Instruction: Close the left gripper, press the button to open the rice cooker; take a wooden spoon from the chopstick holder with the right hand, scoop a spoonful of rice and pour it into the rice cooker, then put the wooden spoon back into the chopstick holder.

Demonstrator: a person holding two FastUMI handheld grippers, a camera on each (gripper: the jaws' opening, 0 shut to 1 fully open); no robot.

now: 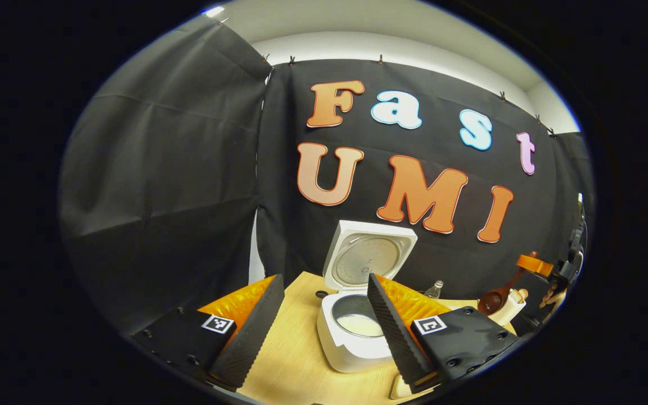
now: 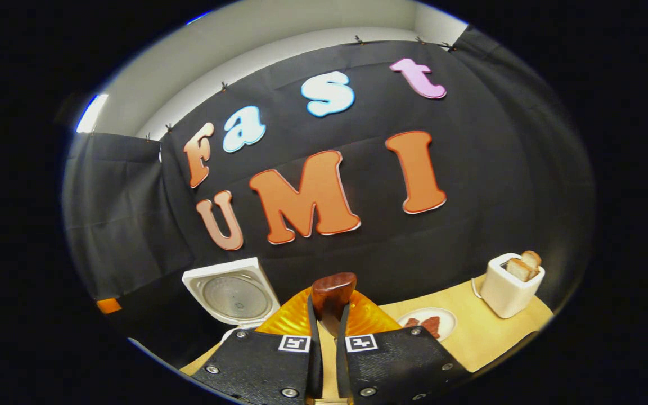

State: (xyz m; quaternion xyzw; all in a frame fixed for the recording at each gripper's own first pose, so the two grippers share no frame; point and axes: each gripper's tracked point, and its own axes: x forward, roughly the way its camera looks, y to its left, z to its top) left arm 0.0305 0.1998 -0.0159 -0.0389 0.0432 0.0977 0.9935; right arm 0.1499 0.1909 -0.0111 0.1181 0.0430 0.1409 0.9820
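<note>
The white rice cooker stands open on the wooden table, its lid tipped up and back. The inner pot has a pale layer at the bottom. My left gripper is open in front of the cooker, fingers wide apart and holding nothing. My right gripper is shut on the wooden spoon, whose dark bowl points up past the fingertips. In the left gripper view the wooden spoon hangs bowl-down next to the cream chopstick holder, under the right gripper.
A white toaster with bread slices stands at the table's right. A plate with reddish pieces lies near it. A small clear bottle stands behind the cooker. The cooker's lid rises left of the right gripper.
</note>
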